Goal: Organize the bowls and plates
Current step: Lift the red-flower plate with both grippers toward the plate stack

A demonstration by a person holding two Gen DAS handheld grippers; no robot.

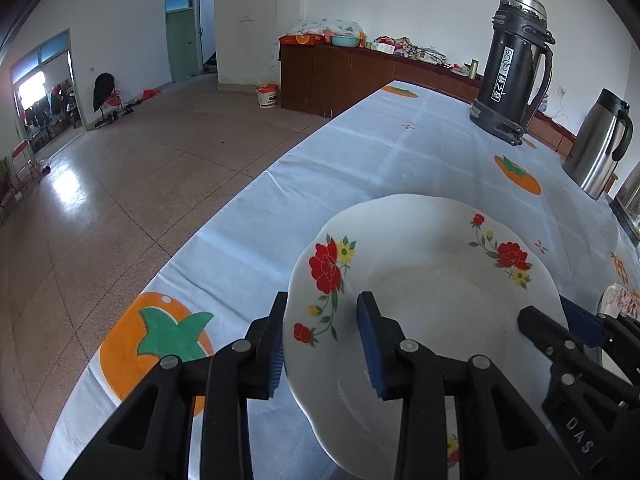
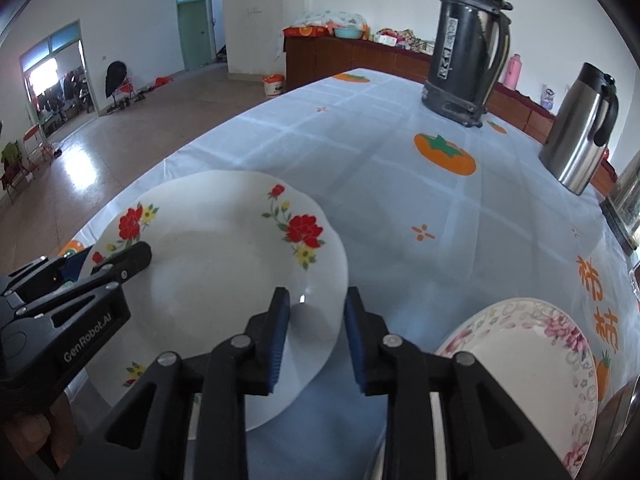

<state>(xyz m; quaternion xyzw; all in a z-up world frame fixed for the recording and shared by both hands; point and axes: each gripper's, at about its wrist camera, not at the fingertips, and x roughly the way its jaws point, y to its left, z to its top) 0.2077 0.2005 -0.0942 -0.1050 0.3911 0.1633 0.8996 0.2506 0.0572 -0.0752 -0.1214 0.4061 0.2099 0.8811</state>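
Sorting looks barely begun: red-flower plate (image 2: pixel 224 264) lies flat, face up on the surface (image 1: pixel 360 152), round, so no long axis. Left tool (image 1: pixel 322 344) straddles its nine o'clock rim, right tool (image 2: pixel 316 336) its four o'clock rim, both narrow; grip uncertain. Pink-rimmed plate (image 2: pixel 532 356) sits apart at three o'clock, unstacked.

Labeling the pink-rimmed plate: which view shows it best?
Right wrist view: the pink-rimmed plate fills the lower right, with rim pattern and white centre clear, only its near edge cut off. The left wrist view shows just a sliver of it at the right edge, behind the other tongs.
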